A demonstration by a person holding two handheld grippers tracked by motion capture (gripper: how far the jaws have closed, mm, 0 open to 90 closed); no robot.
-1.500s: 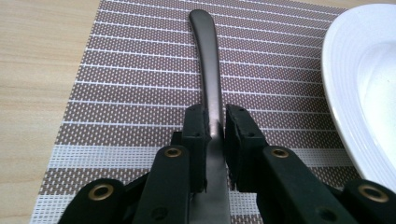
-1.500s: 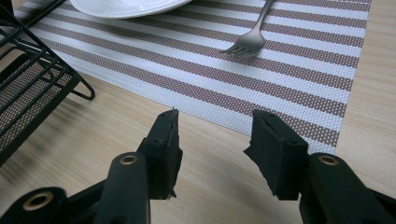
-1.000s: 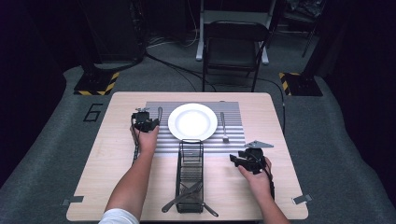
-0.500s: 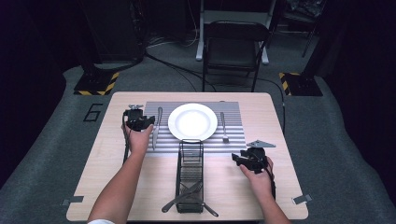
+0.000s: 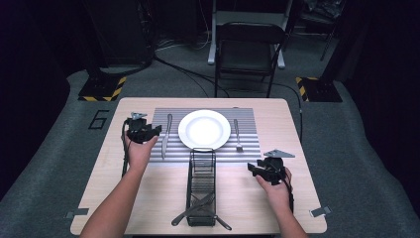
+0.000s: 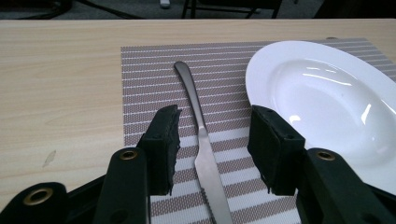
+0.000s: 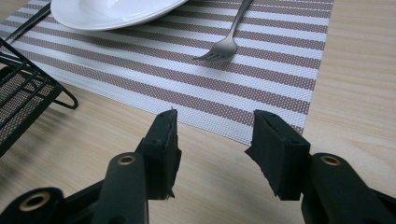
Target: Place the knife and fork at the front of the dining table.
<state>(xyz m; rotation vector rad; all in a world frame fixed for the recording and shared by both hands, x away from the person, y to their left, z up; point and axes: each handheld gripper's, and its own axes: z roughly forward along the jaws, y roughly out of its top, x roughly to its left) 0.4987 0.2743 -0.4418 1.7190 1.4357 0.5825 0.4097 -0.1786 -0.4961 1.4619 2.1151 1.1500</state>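
A white plate [image 5: 204,129] sits mid-placemat [image 5: 247,148], with a knife [image 5: 166,134] to its left and a fork [image 5: 236,135] to its right. My left gripper [image 5: 146,131] hovers at the mat's left edge, open. In the left gripper view the knife [image 6: 196,102] lies flat on the mat between the spread jaws of my left gripper [image 6: 215,140], untouched, and the plate [image 6: 327,93] is to the right. My right gripper [image 5: 265,168] stands open near the mat's front right corner. In the right gripper view it [image 7: 215,140] holds nothing, with the fork [image 7: 229,37] beyond it.
A black wire basket [image 5: 201,168] runs from the mat's front edge toward the person, with several pieces of cutlery [image 5: 198,213] at its near end. Its corner [image 7: 23,93] shows left of the right gripper. A folding chair [image 5: 247,49] stands beyond the table.
My left gripper has shifted a little to the left and slightly toward the person, staying open. The right gripper has barely moved. Knife, fork and plate lie where they were.
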